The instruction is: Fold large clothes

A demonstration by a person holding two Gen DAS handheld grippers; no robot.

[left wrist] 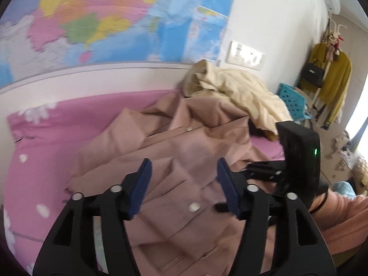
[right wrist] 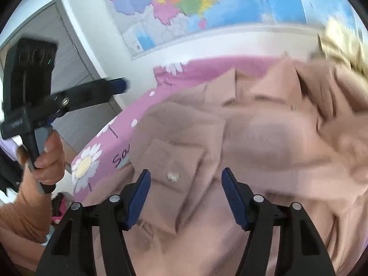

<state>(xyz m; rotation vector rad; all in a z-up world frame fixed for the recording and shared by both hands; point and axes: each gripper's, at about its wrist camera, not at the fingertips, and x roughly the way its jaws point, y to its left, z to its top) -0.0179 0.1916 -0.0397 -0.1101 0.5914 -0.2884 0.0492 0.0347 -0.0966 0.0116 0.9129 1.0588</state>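
Pink bedding printed with white daisies covers the bed [left wrist: 43, 138], which runs along a white wall carrying a large coloured map [left wrist: 96, 16]. In the left wrist view a white headboard ledge curves across the frame just below the map, and a wall switch plate [left wrist: 246, 55] sits to the right of it. Far right in that view, a mustard garment [left wrist: 333, 85] and a black handbag [left wrist: 313, 73] hang on a rack, with a turquoise perforated basket [left wrist: 292, 96] below them and clutter on the floor beyond.

A large dusty-pink coat [left wrist: 184, 151] lies rumpled across the middle of the bed, its collar toward the wall and a pale button [left wrist: 194, 207] showing low in the frame. A cream garment [left wrist: 234, 89] is heaped at its upper right, overlapping it. Bare pink sheet is free on the left of the frame; to the right the coat reaches the bed's edge.

The left gripper [left wrist: 184, 184] hovers over the coat with its blue-padded fingers spread apart and nothing between them. The right gripper [right wrist: 185, 193] likewise stands with fingers apart above a buttoned pocket flap [right wrist: 173, 176], gripping no cloth. In the right wrist view the left hand [right wrist: 47, 161] holds its tool's handle at far left, beside a grey door [right wrist: 69, 69].
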